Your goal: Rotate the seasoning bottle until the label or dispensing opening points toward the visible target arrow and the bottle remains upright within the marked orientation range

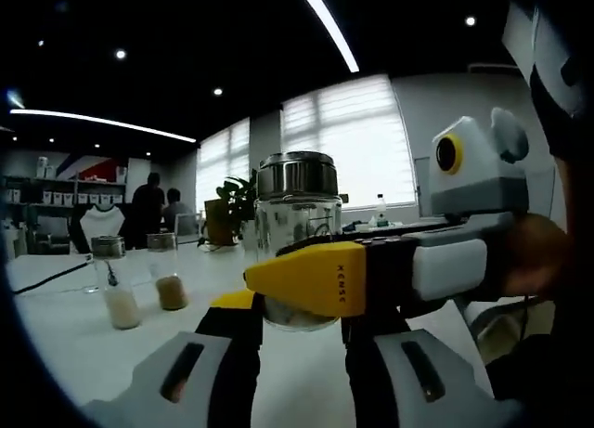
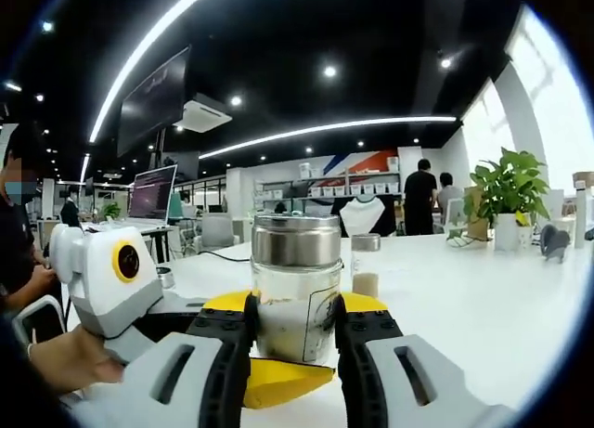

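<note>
- Now we are gripping the bottle [image 2: 297, 289] upright in the right gripper [image 2: 293, 354], jaws clamped on its glass.
- Left gripper [image 1: 299, 330] jaws are bracketing it; contact unclear; next, twisting toward an arrow we cannot see.

The seasoning bottle [image 2: 297, 289] is showing clear glass, a silver metal cap and pale beige seasoning at its base. The right gripper [image 2: 295, 349] is wearing black jaws on grey bodies; the left gripper [image 2: 278, 377], coming in from nine o'clock, is showing yellow jaws and a white housing with a yellow ring. The table [image 2: 483, 298] is looking white. At three o'clock a potted plant [image 2: 509, 191] is showing green leaves in a white pot. In the left gripper view, at eight o'clock, two small jars [image 1: 139, 279] are holding cream and tan powders.
</note>
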A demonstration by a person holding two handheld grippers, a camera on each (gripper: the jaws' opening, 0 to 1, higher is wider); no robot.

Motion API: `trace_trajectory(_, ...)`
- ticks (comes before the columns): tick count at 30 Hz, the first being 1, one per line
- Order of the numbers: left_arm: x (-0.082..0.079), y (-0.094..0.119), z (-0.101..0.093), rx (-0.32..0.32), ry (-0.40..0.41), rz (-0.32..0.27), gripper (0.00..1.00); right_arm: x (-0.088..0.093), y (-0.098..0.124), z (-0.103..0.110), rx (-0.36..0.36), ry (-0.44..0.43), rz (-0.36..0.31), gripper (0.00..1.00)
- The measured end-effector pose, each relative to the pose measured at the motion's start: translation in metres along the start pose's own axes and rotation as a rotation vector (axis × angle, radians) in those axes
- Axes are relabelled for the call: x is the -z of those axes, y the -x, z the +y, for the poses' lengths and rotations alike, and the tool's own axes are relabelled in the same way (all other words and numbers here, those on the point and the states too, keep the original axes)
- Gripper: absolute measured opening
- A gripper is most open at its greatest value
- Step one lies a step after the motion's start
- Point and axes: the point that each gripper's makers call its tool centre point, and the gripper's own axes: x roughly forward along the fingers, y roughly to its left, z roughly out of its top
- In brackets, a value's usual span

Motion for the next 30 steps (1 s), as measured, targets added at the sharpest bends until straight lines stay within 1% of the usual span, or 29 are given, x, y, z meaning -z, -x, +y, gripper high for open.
trace_trajectory(3, -0.001, 0.003, -0.001, 0.027, 0.029, -0.013, 0.34, -0.001, 0.0, 0.003, -0.042, 0.009, -0.004, 0.33)
trace_trajectory(4, -0.001, 0.004, -0.003, 0.058, 0.035, -0.015, 0.34, -0.002, -0.001, 0.006, -0.072, 0.056, -0.002, 0.33)
trace_trajectory(5, 0.0, 0.006, -0.002, 0.066, 0.025, -0.014, 0.34, -0.002, -0.001, 0.007, -0.079, 0.071, 0.0, 0.34)
trace_trajectory(6, 0.0, 0.006, -0.001, 0.067, 0.023, -0.013, 0.34, -0.002, -0.001, 0.008, -0.079, 0.066, 0.0, 0.34)
trace_trajectory(10, 0.0, 0.01, -0.002, 0.093, 0.025, -0.007, 0.34, -0.004, 0.0, 0.012, -0.119, 0.041, -0.002, 0.34)
trace_trajectory(14, 0.004, 0.012, -0.004, 0.107, 0.024, 0.013, 0.34, -0.006, 0.0, 0.013, -0.137, 0.051, 0.0, 0.36)
trace_trajectory(16, 0.007, 0.013, -0.004, 0.11, 0.023, 0.018, 0.34, -0.008, 0.0, 0.012, -0.147, 0.038, -0.006, 0.36)
trace_trajectory(18, 0.007, 0.013, -0.004, 0.115, 0.031, 0.017, 0.34, -0.009, 0.002, 0.013, -0.16, 0.008, -0.012, 0.35)
trace_trajectory(22, 0.01, 0.013, -0.004, 0.114, 0.02, 0.032, 0.34, -0.013, 0.003, 0.012, -0.152, 0.005, -0.022, 0.34)
trace_trajectory(24, 0.01, 0.013, -0.004, 0.114, 0.023, 0.033, 0.35, -0.012, 0.003, 0.011, -0.148, 0.005, -0.018, 0.34)
trace_trajectory(26, 0.01, 0.013, -0.004, 0.115, 0.026, 0.031, 0.35, -0.013, 0.003, 0.011, -0.141, -0.008, -0.028, 0.34)
trace_trajectory(30, 0.011, 0.013, -0.004, 0.112, 0.013, 0.041, 0.35, -0.012, 0.004, 0.01, -0.131, -0.015, -0.034, 0.33)
